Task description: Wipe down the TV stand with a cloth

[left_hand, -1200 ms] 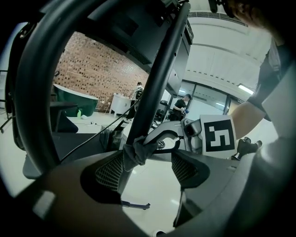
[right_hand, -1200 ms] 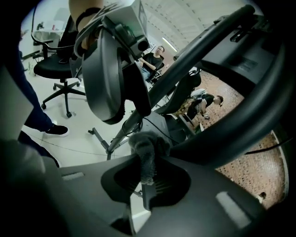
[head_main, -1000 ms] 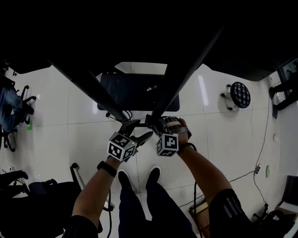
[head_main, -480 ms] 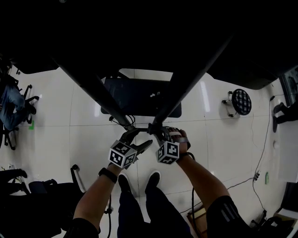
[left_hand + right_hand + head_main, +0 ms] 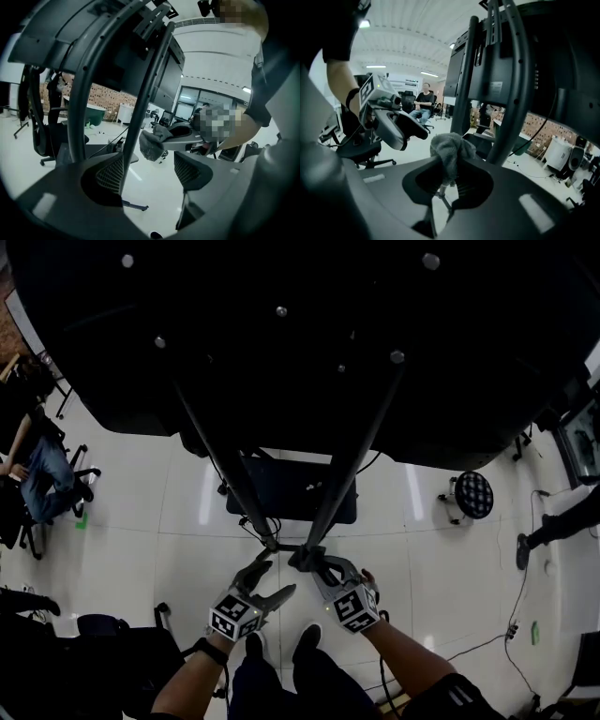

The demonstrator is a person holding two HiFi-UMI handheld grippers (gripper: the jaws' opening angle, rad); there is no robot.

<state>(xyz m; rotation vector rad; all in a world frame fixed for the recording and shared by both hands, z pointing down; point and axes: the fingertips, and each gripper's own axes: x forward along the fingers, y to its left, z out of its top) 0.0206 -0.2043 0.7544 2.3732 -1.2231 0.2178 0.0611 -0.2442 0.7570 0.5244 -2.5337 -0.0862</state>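
The black TV stand rises on two slanted poles [image 5: 234, 474] that meet low down just ahead of my grippers, above its dark base plate [image 5: 291, 491]. The back of the TV [image 5: 281, 334] fills the top of the head view. My right gripper [image 5: 311, 563] is shut on a grey cloth [image 5: 449, 149], which sits close to one pole [image 5: 513, 93]. The left gripper [image 5: 272, 580] stands open beside it with nothing held; its own view shows a pole [image 5: 140, 108] just past its left jaw and the cloth [image 5: 152, 145] ahead.
A person sits on a chair [image 5: 37, 470] at the far left. A black office chair [image 5: 103, 638] stands near my left elbow. A round wheeled stool [image 5: 473, 493] and floor cables [image 5: 511, 624] lie to the right. My shoes [image 5: 305, 641] are just behind the grippers.
The head view has tilted up, so more of the TV's back shows and both grippers sit lower in frame. They stay at the foot of the poles, the cloth still held.
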